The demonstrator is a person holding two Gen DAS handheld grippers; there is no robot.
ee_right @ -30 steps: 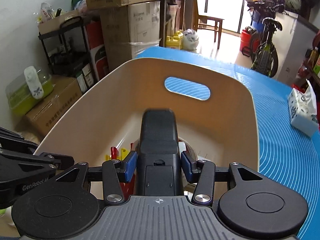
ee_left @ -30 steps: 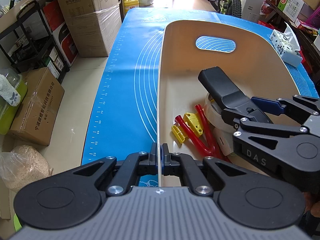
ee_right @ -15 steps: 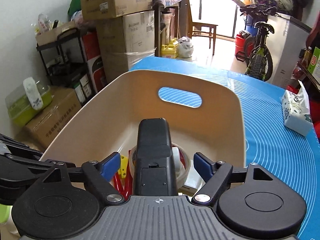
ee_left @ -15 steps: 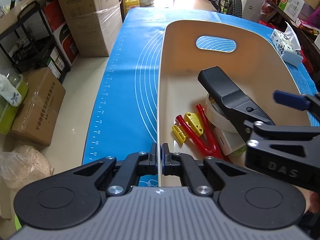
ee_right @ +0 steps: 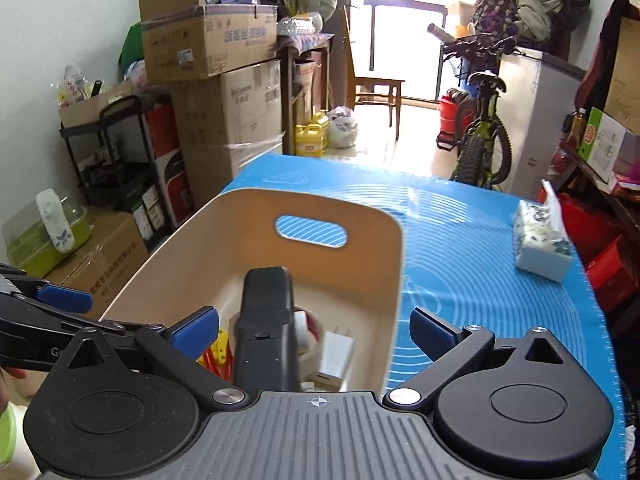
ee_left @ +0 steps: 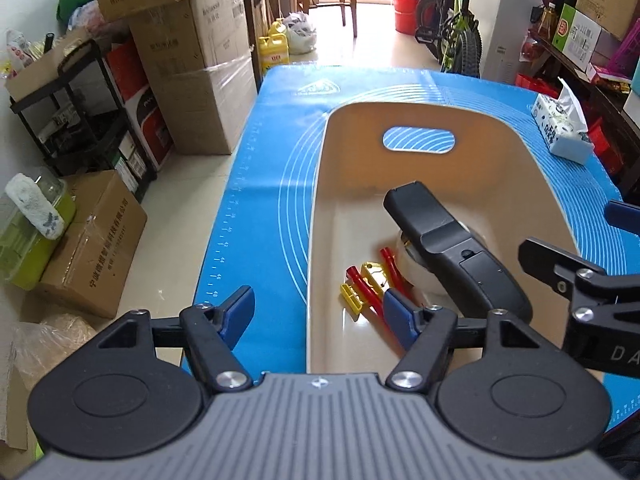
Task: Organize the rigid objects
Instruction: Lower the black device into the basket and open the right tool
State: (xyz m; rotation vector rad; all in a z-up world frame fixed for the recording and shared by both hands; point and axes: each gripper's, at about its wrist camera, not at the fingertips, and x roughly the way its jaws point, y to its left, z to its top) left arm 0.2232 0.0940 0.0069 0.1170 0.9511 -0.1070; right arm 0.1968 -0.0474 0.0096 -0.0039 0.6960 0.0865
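Both your grippers, left (ee_left: pixel 318 312) and right (ee_right: pixel 314 330), are opening, gripping nothing. Left's straddling the bin (ee_left: pixel 316 216) wall without touching. Remote (ee_left: pixel 456 252) is lying in the bin on the tape (ee_right: pixel 310 340), beside the red-yellow bits (ee_left: pixel 370 284).

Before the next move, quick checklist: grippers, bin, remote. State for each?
1. Right gripper clear of the black remote: ok. Jaws opening, pads apart on either side of it, not pressing.
2. Left gripper off the bin wall: ok. Jaws opening; the wall runs between the pads, untouched.
3. Remote inside the bin: ok. It leans on the tape roll, far end raised.
4. Remote settled and stable: cannot tell, its lower end is hidden.
5. Earlier items in the bin: ok. Red and yellow pieces lie on the floor.
6. More to collect: only a tissue pack shows on the blue mat.
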